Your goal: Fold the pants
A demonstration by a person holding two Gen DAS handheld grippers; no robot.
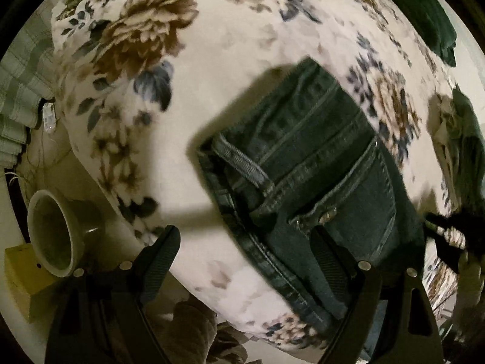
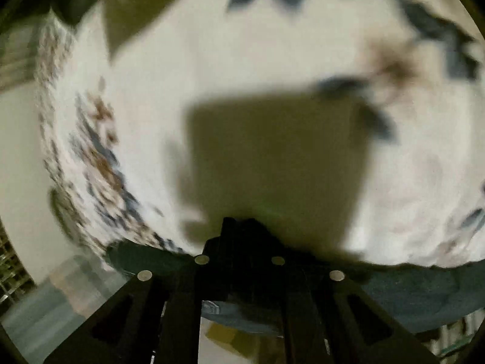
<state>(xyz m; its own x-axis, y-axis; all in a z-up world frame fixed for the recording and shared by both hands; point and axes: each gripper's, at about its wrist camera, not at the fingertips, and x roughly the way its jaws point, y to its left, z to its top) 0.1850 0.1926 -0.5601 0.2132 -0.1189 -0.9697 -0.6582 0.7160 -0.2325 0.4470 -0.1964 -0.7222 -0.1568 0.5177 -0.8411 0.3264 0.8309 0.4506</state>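
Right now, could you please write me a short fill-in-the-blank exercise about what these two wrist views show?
1. The dark denim pants lie folded on a blanket printed with a ____ pattern.
2. The left gripper has its jaws standing wide ____, with nothing pressed between them.
3. Left of the blanket, a pale cup lies tipped on its ____.
4. In the right wrist view, the right gripper casts a dark ____ on the blanket.

Missing words: floral; open; side; shadow
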